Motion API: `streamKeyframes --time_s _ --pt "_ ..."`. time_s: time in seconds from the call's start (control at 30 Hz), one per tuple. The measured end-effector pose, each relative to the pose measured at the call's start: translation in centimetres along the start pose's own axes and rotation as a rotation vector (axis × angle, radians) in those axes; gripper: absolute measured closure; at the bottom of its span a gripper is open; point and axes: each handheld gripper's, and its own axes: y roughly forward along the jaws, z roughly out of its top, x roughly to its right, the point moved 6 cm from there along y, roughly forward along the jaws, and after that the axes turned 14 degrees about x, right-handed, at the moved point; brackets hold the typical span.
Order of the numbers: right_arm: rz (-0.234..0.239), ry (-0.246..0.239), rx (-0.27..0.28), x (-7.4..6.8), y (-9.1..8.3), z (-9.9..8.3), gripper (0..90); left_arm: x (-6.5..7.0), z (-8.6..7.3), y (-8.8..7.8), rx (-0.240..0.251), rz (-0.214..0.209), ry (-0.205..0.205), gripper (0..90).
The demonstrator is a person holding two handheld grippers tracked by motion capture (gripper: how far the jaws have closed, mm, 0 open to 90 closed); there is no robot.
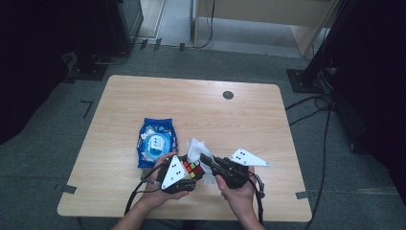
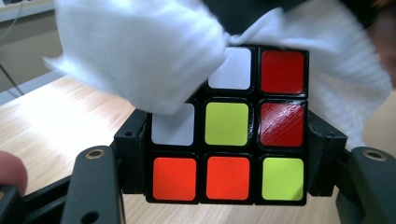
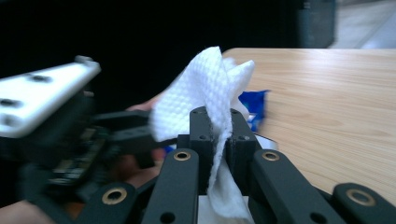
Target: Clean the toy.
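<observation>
A Rubik's cube point(image 2: 227, 126) with red, orange, yellow-green and white squares sits clamped between the jaws of my left gripper point(image 1: 191, 171), low over the table's near edge. A white wipe point(image 2: 140, 51) drapes over the cube's upper left corner. My right gripper point(image 3: 218, 135) is shut on that wipe point(image 3: 205, 88), which sticks up past the fingertips. In the high view the right gripper point(image 1: 205, 159) points left toward the cube point(image 1: 193, 168), with the wipe point(image 1: 196, 147) bunched just beyond it.
A blue pack of wet wipes point(image 1: 156, 141) lies on the wooden table point(image 1: 191, 100) just left of the grippers. A small dark round grommet point(image 1: 228, 95) sits near the far edge. Cables and stand feet lie on the floor around the table.
</observation>
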Motion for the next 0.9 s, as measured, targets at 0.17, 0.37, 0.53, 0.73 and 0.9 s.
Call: streamKeyframes --time_s 0.17,0.37,0.53,0.73,0.9 --pt "-0.078 0.013 -0.013 2.2 -0.1 -0.7 84.3 -0.2 0.2 -0.3 0.005 0.002 0.000 33.7" --pt "-0.179 0.000 -0.073 4.1 -0.3 -1.8 84.1 -0.6 0.6 -0.5 0.028 0.011 -0.015 33.7" --pt "-0.114 -0.069 0.022 0.8 -0.8 0.7 84.0 -0.8 0.0 -0.3 0.005 0.016 -0.015 33.7" --pt "-0.041 -0.124 0.020 -2.1 -0.3 0.9 83.5 0.1 0.5 -0.2 0.015 -0.005 0.001 33.7" --pt "-0.087 -0.065 0.028 -0.5 -0.4 0.2 83.8 -0.1 0.8 -0.4 0.036 -0.012 -0.023 33.7"
